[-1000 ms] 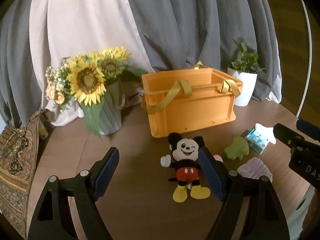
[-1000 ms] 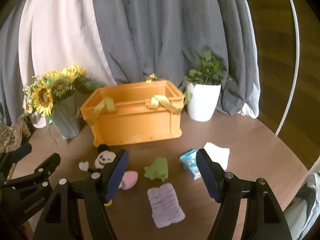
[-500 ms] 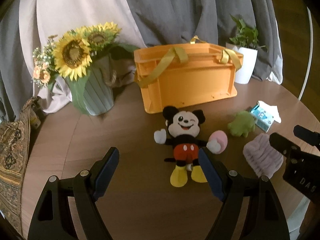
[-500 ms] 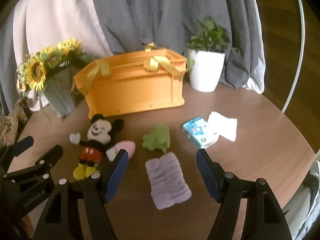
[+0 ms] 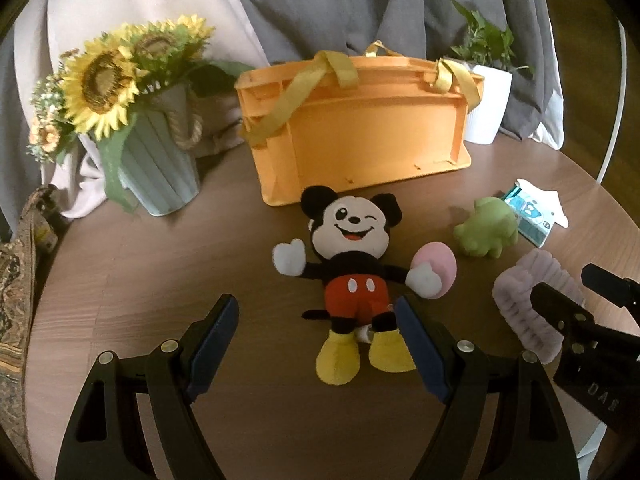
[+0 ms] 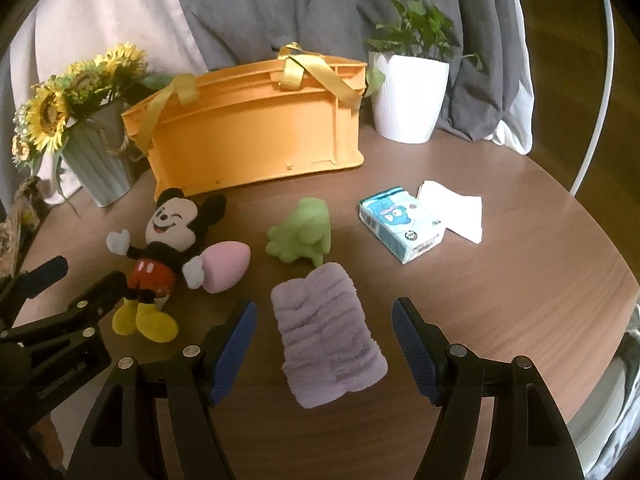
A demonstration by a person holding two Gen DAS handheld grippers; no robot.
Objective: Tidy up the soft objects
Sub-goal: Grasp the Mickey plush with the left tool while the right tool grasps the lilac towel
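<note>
**Both grippers open over the soft stuff, nothing grabbed**

My left hand-held gripper [image 5: 316,322] is wide open and empty, hovering over the mouse plush [image 5: 352,276]. The plush lies on its back on the tabletop [image 5: 160,264], with its legs showing between my fingers, but the pads aren't touching it. A pink egg-shaped sponge [image 5: 438,266] sits right against the plush's hand.

My right hand-held gripper [image 6: 324,326] is just as open, holding nothing, with the lavender fluffy cloth [image 6: 328,332] lying flat between the fingers, clear of both pads. Just past it is a green squishy toy [image 6: 302,234], and to the right a blue tissue pack [image 6: 400,228] with a white tissue [image 6: 456,210] beside it.

The orange crate [image 6: 256,140] with yellow straps stands behind everything; from this low angle I can't see inside it. A sunflower vase [image 6: 96,160] and a white plant pot [image 6: 408,96] flank it.
</note>
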